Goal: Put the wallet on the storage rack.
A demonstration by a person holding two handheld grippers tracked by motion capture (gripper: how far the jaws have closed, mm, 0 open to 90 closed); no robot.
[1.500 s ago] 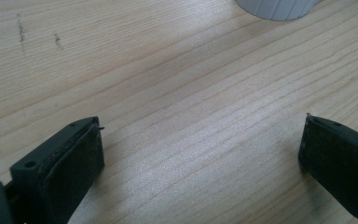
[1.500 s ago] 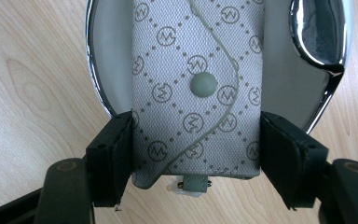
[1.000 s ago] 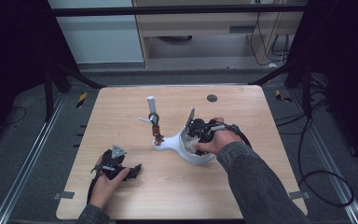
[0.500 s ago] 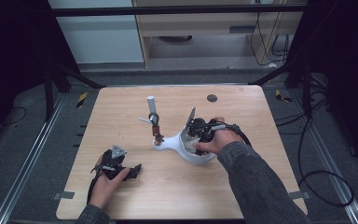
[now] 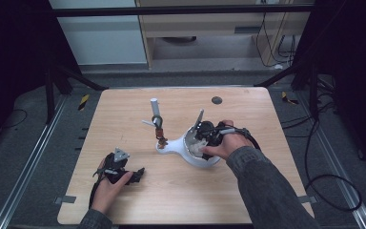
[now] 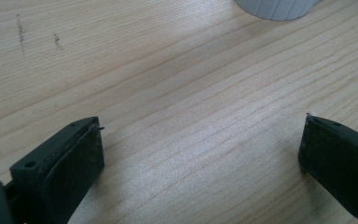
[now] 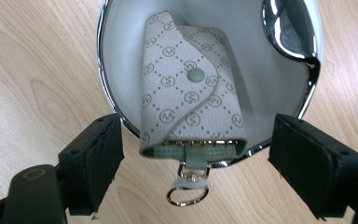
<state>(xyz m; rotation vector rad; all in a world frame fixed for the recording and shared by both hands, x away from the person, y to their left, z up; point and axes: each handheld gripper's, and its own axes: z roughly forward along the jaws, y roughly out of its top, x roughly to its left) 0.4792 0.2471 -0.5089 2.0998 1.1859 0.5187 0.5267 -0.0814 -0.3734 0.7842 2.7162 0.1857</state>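
While my right gripper (image 7: 193, 163) hung over the white dish (image 7: 116, 56), its jaws had just been opening, both clear of the key pouch (image 7: 189, 93) lying inside. Soft and light, it seemed best pinched across the flat sides.

A light wooden table (image 5: 124, 102) stands on grey carpet floor (image 5: 24, 138). Black frame bars (image 5: 171, 10) surround it. Behind stands a wooden cabinet (image 5: 195, 21) and cables (image 5: 276, 43).
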